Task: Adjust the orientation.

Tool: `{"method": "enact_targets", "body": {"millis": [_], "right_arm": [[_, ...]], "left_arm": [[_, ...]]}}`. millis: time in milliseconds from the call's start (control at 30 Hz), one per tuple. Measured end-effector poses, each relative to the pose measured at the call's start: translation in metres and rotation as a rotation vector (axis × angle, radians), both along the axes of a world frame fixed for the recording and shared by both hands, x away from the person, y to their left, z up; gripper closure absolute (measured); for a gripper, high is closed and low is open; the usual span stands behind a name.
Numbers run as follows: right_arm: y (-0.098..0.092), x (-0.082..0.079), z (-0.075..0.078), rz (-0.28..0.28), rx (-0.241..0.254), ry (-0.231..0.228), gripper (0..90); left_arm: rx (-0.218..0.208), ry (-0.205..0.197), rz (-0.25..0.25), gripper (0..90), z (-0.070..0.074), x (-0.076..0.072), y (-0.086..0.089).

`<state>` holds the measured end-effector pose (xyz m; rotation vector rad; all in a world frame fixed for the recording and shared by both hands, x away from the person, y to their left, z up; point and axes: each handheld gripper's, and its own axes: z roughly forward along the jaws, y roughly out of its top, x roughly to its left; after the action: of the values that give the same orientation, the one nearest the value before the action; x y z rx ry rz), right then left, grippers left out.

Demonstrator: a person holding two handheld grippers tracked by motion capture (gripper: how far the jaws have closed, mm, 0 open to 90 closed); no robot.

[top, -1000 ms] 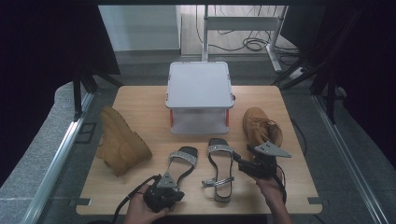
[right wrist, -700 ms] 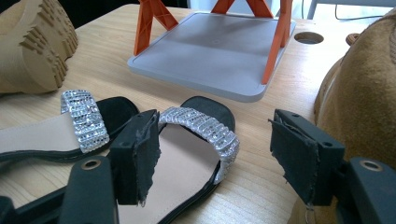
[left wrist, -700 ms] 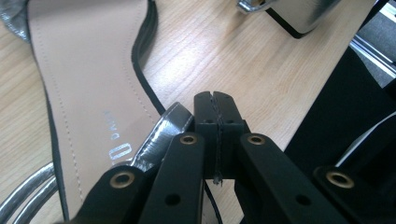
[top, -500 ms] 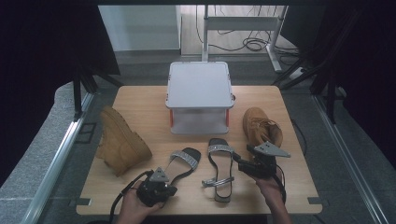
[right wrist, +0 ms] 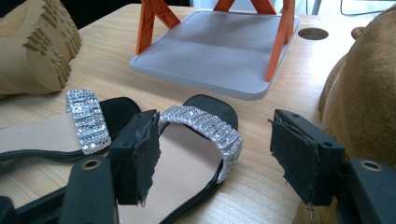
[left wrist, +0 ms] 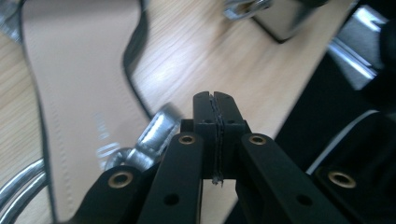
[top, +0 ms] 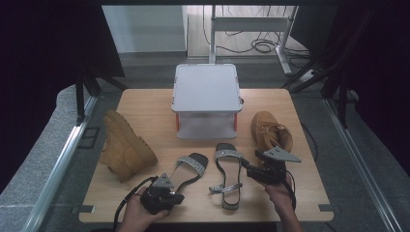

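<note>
Two black sandals with rhinestone straps lie side by side near the table's front. My left gripper is shut with nothing in it, just off the heel end of the left sandal. In the left gripper view its pads are pressed together above that sandal's beige insole. My right gripper is open and points left at the right sandal. In the right gripper view its jaws stand wide on either side of that sandal's glittering toe strap, apart from it.
A tan boot lies on its side at the left, and its mate stands upright close behind my right gripper. A grey two-level rack with orange legs stands at the table's middle back. The front edge of the table is near both hands.
My left gripper has drawn back a little to the left, off the left sandal's heel end. The right gripper and both sandals have stayed put.
</note>
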<state>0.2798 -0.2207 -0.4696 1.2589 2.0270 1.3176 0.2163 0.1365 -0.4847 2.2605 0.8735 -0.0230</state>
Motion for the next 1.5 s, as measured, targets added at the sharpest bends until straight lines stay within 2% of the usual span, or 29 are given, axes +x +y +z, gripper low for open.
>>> {"method": "enact_targets", "body": {"millis": [33, 100, 167, 200, 233, 333, 433, 467, 500, 567, 600, 633, 700, 767, 833, 1000, 1033, 1067, 1167, 1233, 1267, 1300, 1333, 1500], "right_arm": [[0.0, 0.0, 0.0, 0.001, 0.001, -0.001, 32.9], [0.001, 0.0, 0.0, 0.002, 0.003, 0.0, 32.9], [0.001, 0.001, 0.0, 0.006, 0.009, 0.005, 32.9], [0.002, 0.001, 0.0, 0.007, 0.013, 0.007, 32.9], [0.002, 0.001, 0.0, 0.007, 0.013, 0.007, 32.9], [0.002, 0.002, 0.001, 0.011, 0.023, 0.006, 32.9], [0.002, 0.003, 0.003, 0.012, 0.037, 0.001, 33.0], [0.002, 0.004, 0.004, 0.008, 0.043, -0.002, 33.1], [0.002, 0.004, 0.004, 0.008, 0.043, -0.002, 33.1], [0.003, 0.005, 0.004, 0.01, 0.046, -0.002, 33.2], [0.006, 0.005, 0.003, 0.017, 0.039, 0.002, 33.5], [0.006, 0.005, 0.003, 0.017, 0.039, 0.002, 33.5], [0.008, 0.005, 0.002, 0.031, 0.036, 0.0, 33.9], [0.011, 0.004, 0.0, 0.039, 0.025, -0.001, 34.3], [0.014, 0.004, -0.001, 0.043, 0.016, -0.001, 36.3], [0.015, 0.003, -0.002, 0.051, 0.016, -0.003, 39.6], [0.015, 0.002, -0.002, 0.055, 0.015, -0.004, 41.2], [0.016, -0.001, -0.002, 0.066, 0.01, -0.011, 47.1], [0.017, -0.005, 0.001, 0.087, 0.017, -0.021, 50.1], [0.018, -0.011, 0.006, 0.109, 0.016, -0.036, 58.5], [0.018, -0.011, 0.006, 0.109, 0.016, -0.036, 58.5], [0.019, -0.015, 0.011, 0.126, 0.024, -0.05, 65.8], [0.019, -0.015, 0.011, 0.126, 0.024, -0.05, 65.8], [0.025, -0.026, 0.015, 0.176, -0.022, -0.067, 80.5]], "left_arm": [[-0.02, -0.006, -0.008, 88.9, 0.004, -0.001, 0.0], [-0.027, -0.014, -0.012, 88.8, 0.008, -0.002, 0.0], [-0.038, -0.051, -0.026, 87.1, 0.018, -0.003, 0.0], [-0.056, -0.077, -0.024, 86.9, 0.028, 0.002, 0.002], [-0.056, -0.077, -0.024, 86.6, 0.028, 0.002, 0.002], [-0.083, -0.116, 0.014, 85.1, 0.042, 0.016, 0.006], [-0.108, -0.148, 0.061, 78.9, 0.05, 0.029, 0.008], [-0.114, -0.155, 0.076, 71.5, 0.052, 0.032, 0.009], [-0.116, -0.163, 0.092, 71.5, 0.053, 0.035, 0.01], [-0.119, -0.174, 0.117, 65.6, 0.054, 0.039, 0.013], [-0.122, -0.176, 0.14, 56.9, 0.054, 0.041, 0.016], [-0.116, -0.178, 0.151, 56.9, 0.054, 0.043, 0.017], [-0.1, -0.184, 0.186, 51.4, 0.053, 0.045, 0.022], [-0.11, -0.183, 0.199, 44.9, 0.052, 0.044, 0.027], [-0.107, -0.181, 0.204, 42.2, 0.05, 0.044, 0.029], [-0.113, -0.168, 0.216, 39.5, 0.046, 0.045, 0.034], [-0.11, -0.167, 0.216, 39.5, 0.045, 0.045, 0.034], [-0.1, -0.163, 0.214, 39.3, 0.044, 0.046, 0.033], [-0.096, -0.163, 0.213, 39.1, 0.043, 0.045, 0.032], [-0.092, -0.164, 0.208, 38.3, 0.043, 0.045, 0.031], [-0.089, -0.165, 0.206, 38.3, 0.043, 0.044, 0.031], [-0.087, -0.167, 0.206, 38.0, 0.044, 0.043, 0.032], [-0.087, -0.167, 0.206, 37.9, 0.044, 0.043, 0.032], [-0.086, -0.177, 0.222, 37.9, 0.043, 0.044, 0.035]]}}
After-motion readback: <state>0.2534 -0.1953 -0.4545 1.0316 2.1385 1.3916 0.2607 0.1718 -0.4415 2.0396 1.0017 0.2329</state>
